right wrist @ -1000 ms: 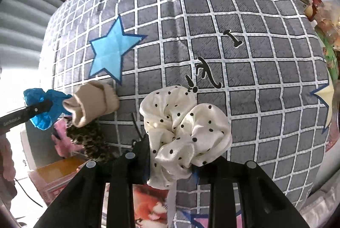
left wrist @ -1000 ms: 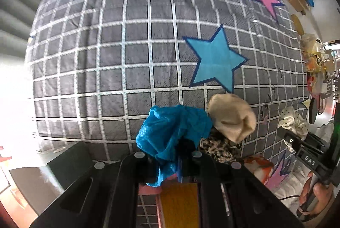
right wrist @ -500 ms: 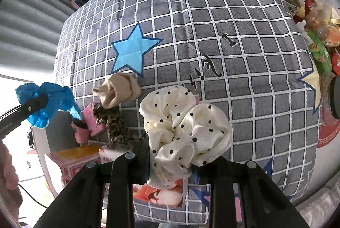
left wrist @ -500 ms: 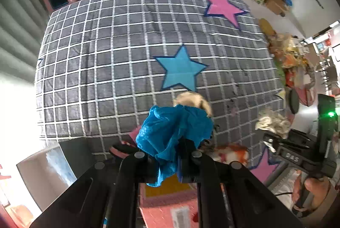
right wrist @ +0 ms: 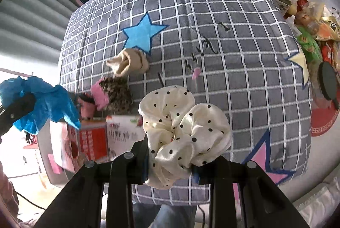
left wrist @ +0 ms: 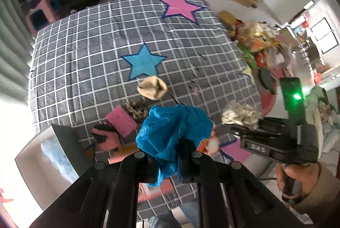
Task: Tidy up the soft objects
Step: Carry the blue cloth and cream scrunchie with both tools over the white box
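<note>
Here both grippers hang above the near edge of the table (right wrist: 244,62), which carries a grey cloth with a white grid and stars. The left gripper (left wrist: 167,155) points forward and down over the near left part of the cloth, its fingers (left wrist: 136,162) pinching a blue scrunchie (left wrist: 173,132) that bunches up above the tips. The right gripper (right wrist: 170,162) sits beside it to the right, seen in the left view as a black body with a green light, gripped from below by the person's right hand (left wrist: 297,174). Its fingers (right wrist: 129,164) pinch a cream scrunchie with black dots (right wrist: 184,132), which billows out over the tips.

Counted, there are four scrunchies in view: the blue one and the dotted one, each held off the cloth, plus two lying on it. The beige scrunchie (right wrist: 128,64) rests just below the lower point of the blue star (right wrist: 142,33). The leopard-print scrunchie (right wrist: 116,94) lies near it, toward the near left edge, touching a pink item (right wrist: 98,95). One printed box (right wrist: 99,138) sits at the near left edge of the cloth, its flaps spread. Three pink stars, one blue and one pale yellow star show on the cloth.
</note>
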A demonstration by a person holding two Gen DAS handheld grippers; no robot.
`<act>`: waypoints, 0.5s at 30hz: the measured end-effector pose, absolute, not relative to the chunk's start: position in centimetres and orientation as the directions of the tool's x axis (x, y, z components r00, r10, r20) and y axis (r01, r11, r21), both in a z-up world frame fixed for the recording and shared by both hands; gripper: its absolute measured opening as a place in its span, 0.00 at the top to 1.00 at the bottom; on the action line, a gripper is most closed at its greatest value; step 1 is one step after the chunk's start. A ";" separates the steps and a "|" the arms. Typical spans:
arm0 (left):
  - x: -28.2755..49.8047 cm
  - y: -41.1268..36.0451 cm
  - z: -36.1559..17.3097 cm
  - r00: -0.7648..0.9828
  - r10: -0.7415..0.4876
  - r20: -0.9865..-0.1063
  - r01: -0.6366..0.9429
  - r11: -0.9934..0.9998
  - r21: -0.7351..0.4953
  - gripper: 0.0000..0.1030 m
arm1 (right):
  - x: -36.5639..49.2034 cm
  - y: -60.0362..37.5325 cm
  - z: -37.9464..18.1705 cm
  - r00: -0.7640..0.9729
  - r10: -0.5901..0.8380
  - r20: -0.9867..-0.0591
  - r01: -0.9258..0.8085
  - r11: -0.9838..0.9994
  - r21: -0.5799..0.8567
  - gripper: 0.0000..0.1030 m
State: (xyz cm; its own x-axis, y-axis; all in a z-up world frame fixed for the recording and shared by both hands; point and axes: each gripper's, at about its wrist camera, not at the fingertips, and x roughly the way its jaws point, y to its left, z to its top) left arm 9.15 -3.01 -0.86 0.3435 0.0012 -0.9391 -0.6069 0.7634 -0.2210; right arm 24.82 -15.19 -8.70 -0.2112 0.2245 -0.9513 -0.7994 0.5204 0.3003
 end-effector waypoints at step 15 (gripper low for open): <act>0.2 -8.4 0.5 0.356 0.014 -0.934 -0.588 0.780 -0.213 0.87 | 14.7 -18.6 -8.0 -0.260 0.169 -0.951 -0.858 0.411 0.308 0.70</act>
